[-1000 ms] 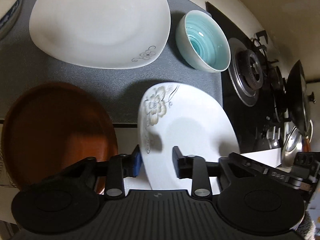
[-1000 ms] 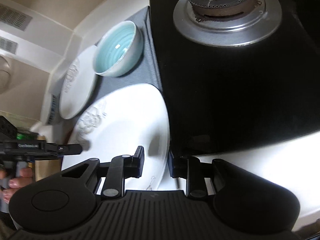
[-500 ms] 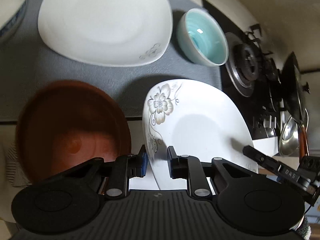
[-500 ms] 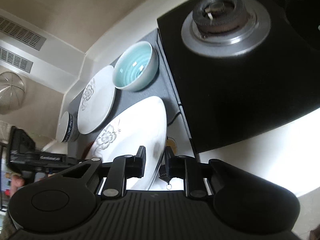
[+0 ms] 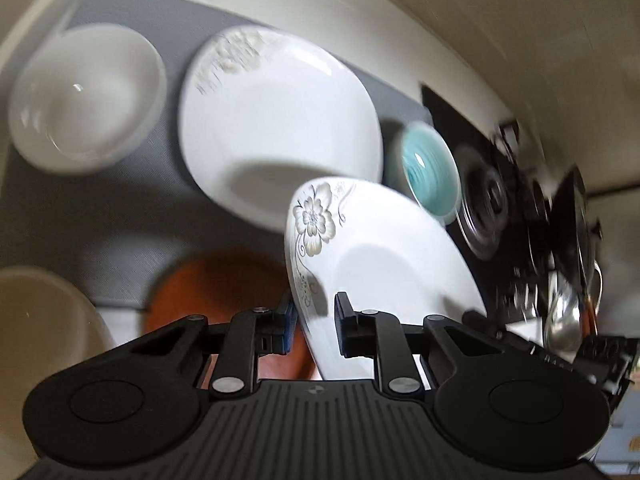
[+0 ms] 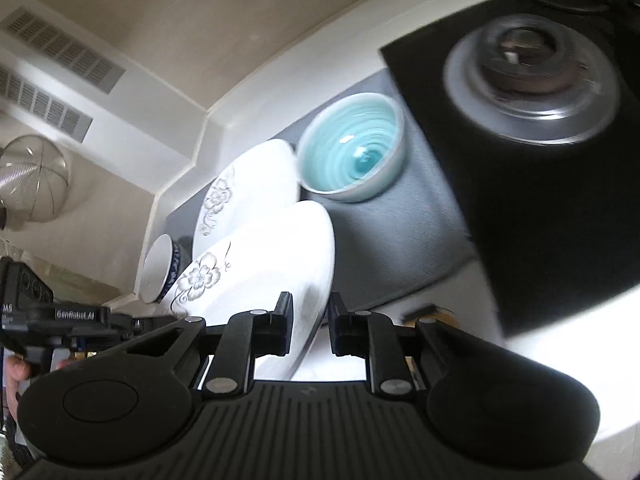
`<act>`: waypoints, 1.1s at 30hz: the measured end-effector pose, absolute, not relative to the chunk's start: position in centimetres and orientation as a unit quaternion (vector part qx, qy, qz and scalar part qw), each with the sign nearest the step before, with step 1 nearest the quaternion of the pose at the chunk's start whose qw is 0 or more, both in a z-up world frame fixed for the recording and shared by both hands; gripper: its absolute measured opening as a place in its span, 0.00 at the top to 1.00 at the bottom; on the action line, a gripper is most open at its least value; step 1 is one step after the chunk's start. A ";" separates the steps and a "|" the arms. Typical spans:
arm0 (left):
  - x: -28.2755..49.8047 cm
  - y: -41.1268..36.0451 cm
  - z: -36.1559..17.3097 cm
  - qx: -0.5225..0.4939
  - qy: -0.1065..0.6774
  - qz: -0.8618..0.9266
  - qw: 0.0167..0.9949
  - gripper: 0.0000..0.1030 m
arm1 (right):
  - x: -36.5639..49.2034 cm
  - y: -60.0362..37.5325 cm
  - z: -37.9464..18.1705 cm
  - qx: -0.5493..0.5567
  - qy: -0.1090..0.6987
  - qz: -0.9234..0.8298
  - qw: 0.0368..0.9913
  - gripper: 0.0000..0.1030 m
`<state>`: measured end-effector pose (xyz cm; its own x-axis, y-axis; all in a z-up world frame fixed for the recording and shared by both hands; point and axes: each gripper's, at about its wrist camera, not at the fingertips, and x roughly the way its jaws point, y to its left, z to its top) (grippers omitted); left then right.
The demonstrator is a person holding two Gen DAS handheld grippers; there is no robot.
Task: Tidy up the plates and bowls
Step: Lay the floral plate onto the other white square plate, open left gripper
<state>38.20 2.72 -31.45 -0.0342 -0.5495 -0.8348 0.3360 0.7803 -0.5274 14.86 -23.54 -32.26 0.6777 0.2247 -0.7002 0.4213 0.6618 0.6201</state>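
Left gripper (image 5: 314, 320) and right gripper (image 6: 310, 322) both clamp the flowered plate (image 5: 380, 272) by opposite near rims, tilted above the grey mat (image 6: 400, 248); brown dish (image 5: 224, 280) partly hidden beneath; second flowered plate (image 5: 280, 120), teal bowl (image 6: 352, 148) farther; stove burner (image 6: 528, 84) motion-blurred.

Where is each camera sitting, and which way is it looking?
Left wrist: sits on the left claw, looking forward and down over the held flowered plate and grey mat; only claw fingers show.
Right wrist: sits on the right claw, looking toward the stove burner; a bit of the person's hand shows.
Both see that plate and the teal bowl.
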 end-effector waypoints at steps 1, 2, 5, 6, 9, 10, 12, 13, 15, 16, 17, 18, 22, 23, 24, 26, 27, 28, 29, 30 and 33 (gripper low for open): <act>38.8 3.0 -31.6 -0.085 0.642 -0.315 0.693 0.80 | 15.6 -23.1 -32.4 0.407 0.400 -0.063 0.819 0.82; 39.4 3.2 -31.8 -0.084 0.642 -0.309 0.697 0.80 | 16.3 -22.6 -32.7 0.402 0.403 -0.066 0.819 0.82; 41.3 3.9 -32.5 -0.086 0.643 -0.293 0.702 0.80 | 18.4 -21.5 -33.5 0.397 0.415 -0.072 0.815 0.82; 41.9 4.2 -32.8 -0.087 0.644 -0.290 0.703 0.80 | 19.0 -21.3 -33.8 0.398 0.417 -0.074 0.814 0.85; 44.0 4.9 -33.6 -0.099 0.647 -0.290 0.698 0.80 | 20.5 -20.6 -34.2 0.392 0.424 -0.081 0.812 0.86; 44.5 5.0 -33.7 -0.101 0.648 -0.290 0.697 0.80 | 20.9 -20.5 -34.3 0.387 0.425 -0.083 0.814 0.87; 45.4 4.9 -34.1 -0.099 0.648 -0.286 0.699 0.80 | 21.6 -20.3 -34.6 0.387 0.426 -0.086 0.813 0.87; 45.8 4.9 -34.3 -0.099 0.650 -0.284 0.698 0.80 | 22.0 -20.3 -34.7 0.389 0.425 -0.090 0.812 0.87; 46.4 4.9 -34.8 -0.102 0.654 -0.280 0.695 0.80 | 22.6 -20.2 -34.9 0.385 0.424 -0.097 0.814 0.88; 46.6 4.9 -35.0 -0.102 0.657 -0.277 0.693 0.80 | 22.9 -20.2 -35.0 0.385 0.422 -0.102 0.814 0.88; 46.8 4.8 -35.3 -0.100 0.660 -0.276 0.692 0.80 | 23.2 -20.2 -35.0 0.385 0.420 -0.107 0.815 0.88; 46.9 4.7 -35.5 -0.098 0.664 -0.274 0.689 0.80 | 23.4 -20.1 -35.1 0.380 0.419 -0.112 0.817 0.89; 47.3 4.6 -36.2 -0.094 0.668 -0.282 0.682 0.80 | 24.5 -20.1 -35.3 0.377 0.411 -0.132 0.820 0.88; 47.5 4.7 -36.3 -0.097 0.672 -0.284 0.677 0.80 | 24.7 -20.1 -35.4 0.378 0.409 -0.136 0.820 0.89; 47.8 4.8 -36.5 -0.100 0.676 -0.285 0.672 0.80 | 24.9 -20.2 -35.4 0.380 0.407 -0.140 0.819 0.89; 48.2 5.2 -36.6 -0.111 0.688 -0.288 0.657 0.80 | 25.3 -20.1 -35.4 0.380 0.405 -0.147 0.818 0.90; 48.3 5.4 -36.4 -0.112 0.687 -0.291 0.656 0.80 | 25.5 -19.9 -35.4 0.375 0.404 -0.149 0.821 0.90; 48.2 5.7 -36.2 -0.112 0.684 -0.296 0.657 0.80 | 25.7 -19.8 -35.4 0.372 0.401 -0.149 0.824 0.90; 48.1 5.9 -36.1 -0.113 0.681 -0.302 0.657 0.80 | 25.8 -19.8 -35.5 0.370 0.398 -0.149 0.826 0.90; 48.0 6.3 -36.1 -0.118 0.682 -0.307 0.653 0.80 | 25.9 -19.7 -35.5 0.367 0.396 -0.150 0.828 0.90; 47.3 7.2 -36.1 -0.131 0.690 -0.312 0.640 0.80 | 26.3 -19.7 -35.9 0.371 0.392 -0.159 0.827 0.90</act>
<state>47.31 7.20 -36.13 -0.1472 -0.5801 -0.8011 0.2174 0.7711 -0.5984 26.27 -19.71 -35.92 0.6415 0.0276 -0.7667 0.5542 0.6743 0.4880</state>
